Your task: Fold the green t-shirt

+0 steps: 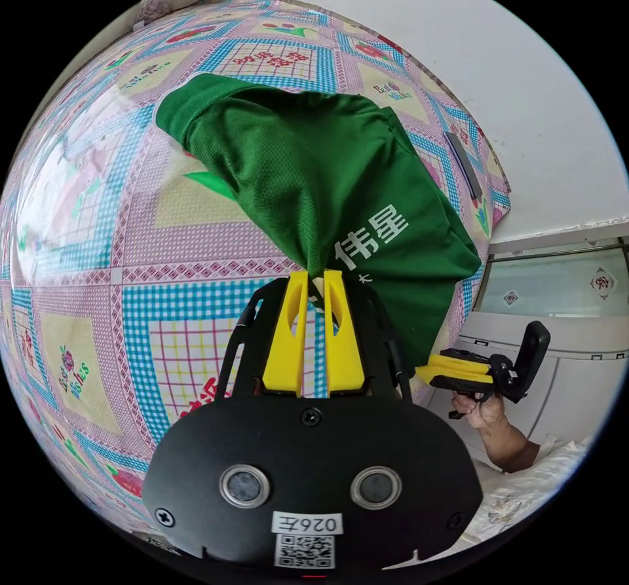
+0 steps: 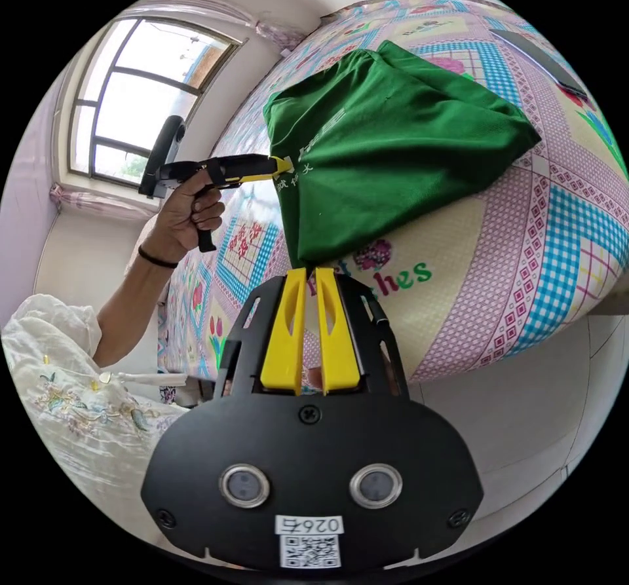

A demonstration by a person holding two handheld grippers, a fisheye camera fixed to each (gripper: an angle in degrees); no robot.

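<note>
The green t-shirt (image 1: 321, 172) with white lettering is lifted off the patterned bedspread (image 1: 131, 231), its far end still resting on the bed. My left gripper (image 1: 315, 275) is shut on one edge of the shirt, the cloth pinched between its yellow jaws. The right gripper (image 1: 426, 372) shows at the lower right of the left gripper view, clamped on another edge. In the right gripper view the green t-shirt (image 2: 393, 146) hangs taut between my right gripper (image 2: 305, 272), shut on its lower corner, and the left gripper (image 2: 283, 166), held in a hand.
A dark flat device (image 1: 464, 166) lies on the bedspread near the far edge by the white wall (image 1: 511, 74). A window (image 2: 137, 100) is beyond the person's arm (image 2: 141, 283). The bed's side panel (image 2: 511, 408) drops below the bedspread edge.
</note>
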